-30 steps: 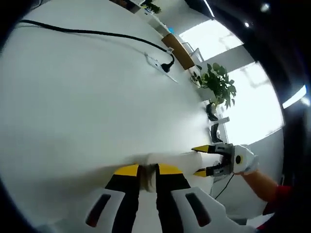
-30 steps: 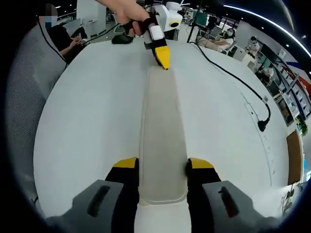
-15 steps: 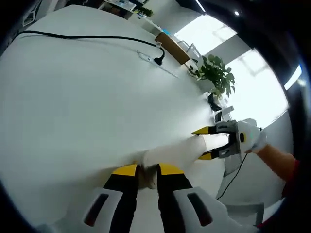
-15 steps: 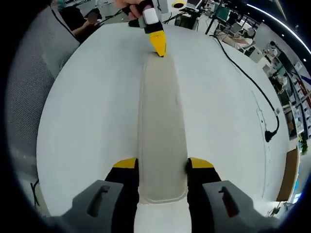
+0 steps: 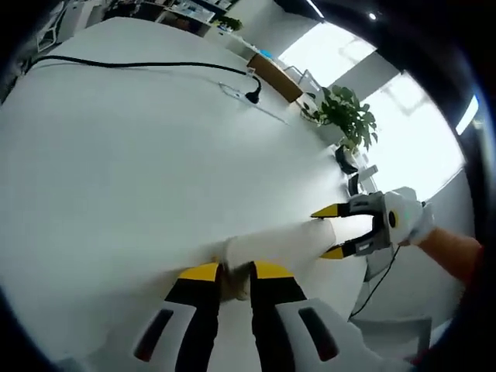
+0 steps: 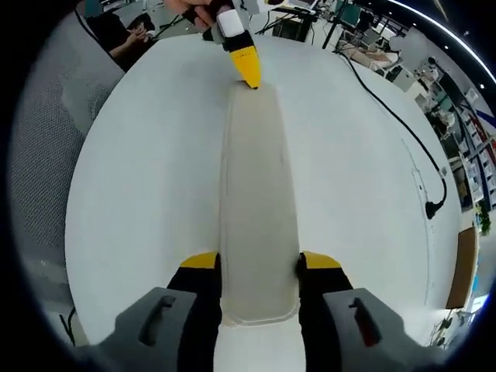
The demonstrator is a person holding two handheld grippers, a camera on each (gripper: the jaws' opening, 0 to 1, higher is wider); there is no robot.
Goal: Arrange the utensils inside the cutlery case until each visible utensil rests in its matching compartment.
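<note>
A long, pale, translucent cutlery case (image 6: 260, 186) lies lengthwise over the white table (image 6: 139, 170), held at both ends. In the right gripper view my right gripper (image 6: 261, 262) is shut across the case's near end, one yellow-tipped jaw on each long side. At the far end my left gripper (image 6: 247, 71) pinches the case's edge. From the left gripper view, my left gripper (image 5: 236, 273) is shut on the case (image 5: 275, 244), and the right gripper (image 5: 335, 231) clasps the other end. No utensils show; the case's inside is not visible.
A black power cable (image 5: 139, 65) ends in a plug (image 5: 252, 94) at a power strip on the table (image 5: 116, 170); its plug (image 6: 432, 209) lies right of the case. A potted plant (image 5: 345, 120) stands past the table edge. A mesh chair (image 6: 46, 124) and a seated person (image 6: 124, 39) are at the left.
Both views have shifted a little with the hands. Both grippers keep the same hold on the case ends.
</note>
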